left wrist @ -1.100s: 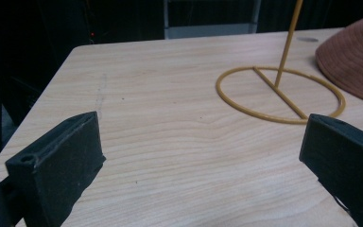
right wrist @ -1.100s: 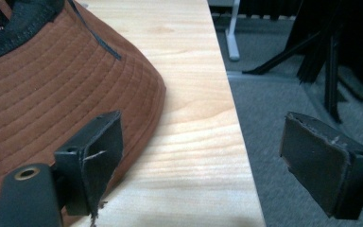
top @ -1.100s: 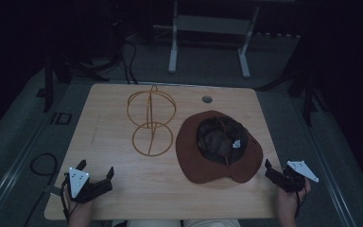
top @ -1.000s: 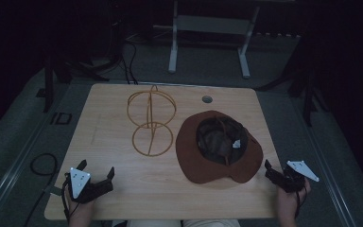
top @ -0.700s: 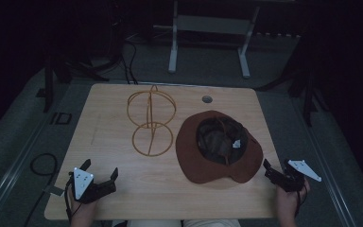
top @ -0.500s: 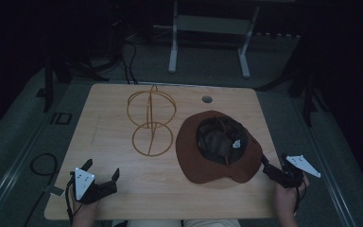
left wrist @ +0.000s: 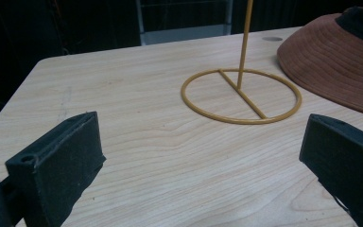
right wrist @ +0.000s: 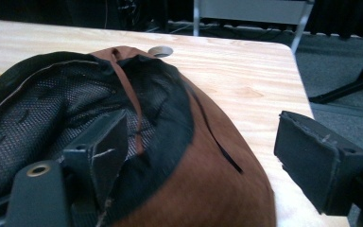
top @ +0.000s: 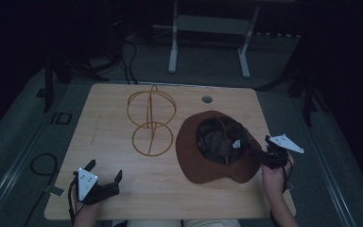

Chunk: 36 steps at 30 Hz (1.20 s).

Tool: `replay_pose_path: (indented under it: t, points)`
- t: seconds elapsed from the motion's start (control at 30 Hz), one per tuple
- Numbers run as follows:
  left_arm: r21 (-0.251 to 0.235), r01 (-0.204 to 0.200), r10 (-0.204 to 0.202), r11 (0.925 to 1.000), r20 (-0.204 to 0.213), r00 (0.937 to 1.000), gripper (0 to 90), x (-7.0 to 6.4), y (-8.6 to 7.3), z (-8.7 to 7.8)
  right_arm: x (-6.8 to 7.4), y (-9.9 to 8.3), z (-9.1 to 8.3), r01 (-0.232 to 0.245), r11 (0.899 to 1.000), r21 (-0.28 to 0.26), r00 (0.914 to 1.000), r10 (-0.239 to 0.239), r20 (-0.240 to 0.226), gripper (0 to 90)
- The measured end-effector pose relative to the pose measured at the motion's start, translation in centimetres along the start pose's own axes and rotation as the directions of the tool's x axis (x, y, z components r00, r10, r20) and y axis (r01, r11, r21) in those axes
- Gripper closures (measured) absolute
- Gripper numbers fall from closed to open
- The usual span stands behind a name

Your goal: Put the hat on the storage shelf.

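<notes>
A brown brimmed hat [top: 203,163] lies upside down on the right half of the table, its black mesh lining [right wrist: 42,109] facing up. A gold wire hat stand [top: 150,120] stands left of it; its ring base [left wrist: 241,97] and upright rod appear in the left gripper view. My right gripper [top: 259,144] is open at the hat's right edge. In the right gripper view [right wrist: 201,130], one jaw sits over the lining and the other beyond the brim, above bare wood. My left gripper [top: 105,171] is open near the front left corner, nothing between its jaws [left wrist: 201,137].
The wooden table [top: 104,109] has a round cable hole [top: 207,99] near its back edge. A metal frame [top: 208,28] stands on the floor behind it, and a cable loop [top: 40,165] lies on the floor to the left.
My right gripper has moved left and forward from the table's right edge, so its jaws now straddle the hat's brim. The left gripper has shifted only slightly.
</notes>
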<state>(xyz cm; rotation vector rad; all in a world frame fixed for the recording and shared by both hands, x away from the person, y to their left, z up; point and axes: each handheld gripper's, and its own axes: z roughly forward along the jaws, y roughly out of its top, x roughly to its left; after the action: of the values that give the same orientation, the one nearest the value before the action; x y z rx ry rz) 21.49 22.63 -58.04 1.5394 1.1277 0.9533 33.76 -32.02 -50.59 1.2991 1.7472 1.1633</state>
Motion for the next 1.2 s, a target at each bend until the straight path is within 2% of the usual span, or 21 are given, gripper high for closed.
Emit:
replay_pose_path:
  t: [0.27, 0.43, 0.57, 0.63, 0.7, 0.83, 0.93, 0.97, 1.1, 1.17, 1.2]
  points:
    - [0.016, -0.007, 0.007, 0.9999, 0.018, 0.9998, 0.5, -0.2, 0.0, 0.1, 1.0, 2.2, 2.6, 0.048, 0.998, 0.049, 0.9986, -0.047, -0.024, 15.9]
    - [0.011, -0.005, 0.004, 0.9999, 0.027, 0.9996, 0.5, -0.2, 0.0, 0.1, 1.3, 3.4, 4.0, 0.046, 0.996, 0.077, 0.9983, -0.043, -0.040, 14.6]
    - [0.012, -0.010, 0.009, 0.9999, 0.026, 0.9996, 0.5, -0.3, 0.0, 0.1, 1.3, 4.0, 5.4, 0.037, 0.992, 0.122, 0.9980, -0.030, -0.055, 14.2]
    - [0.010, -0.010, 0.010, 0.9999, 0.022, 0.9997, 0.5, -0.3, 0.0, 0.1, 1.2, 4.2, 6.3, 0.036, 0.986, 0.165, 0.9979, -0.027, -0.059, 13.5]
    - [0.015, -0.016, 0.016, 0.9998, 0.016, 0.9997, 0.5, -0.3, 0.0, 0.1, 1.2, 4.4, 7.4, 0.033, 0.979, 0.201, 0.9993, -0.029, -0.023, 13.6]
    - [0.013, -0.011, 0.011, 0.9999, 0.010, 0.9999, 0.5, -0.3, 0.0, 0.1, 1.3, 4.3, 9.3, 0.064, 0.959, 0.278, 0.9970, -0.050, -0.059, 10.1]
    - [0.008, -0.002, 0.002, 1.0000, 0.011, 0.9999, 0.5, -0.2, 0.0, 0.0, 1.3, 4.2, 9.7, 0.063, 0.956, 0.286, 0.9972, -0.049, -0.056, 10.2]
    - [0.009, 0.000, 0.000, 1.0000, 0.008, 1.0000, 0.5, -0.1, 0.0, 0.1, 1.2, 3.9, 10.8, 0.056, 0.945, 0.323, 0.9979, -0.043, -0.049, 12.0]
    - [0.006, -0.011, 0.011, 0.9999, 0.003, 0.9999, 0.5, -0.2, 0.0, 0.0, 0.9, 3.8, 11.6, 0.056, 0.932, 0.358, 0.9984, -0.047, -0.032, 19.2]
    - [0.010, -0.010, 0.010, 0.9999, 0.008, 0.9999, 0.5, -0.2, 0.0, 0.1, 0.8, 3.6, 11.9, 0.066, 0.922, 0.382, 0.9978, -0.063, -0.020, 29.0]
    - [0.011, -0.010, 0.010, 0.9999, 0.008, 0.9999, 0.5, -0.2, 0.0, 0.1, 0.8, 3.5, 12.0, 0.072, 0.917, 0.392, 0.9973, -0.071, -0.018, 30.1]
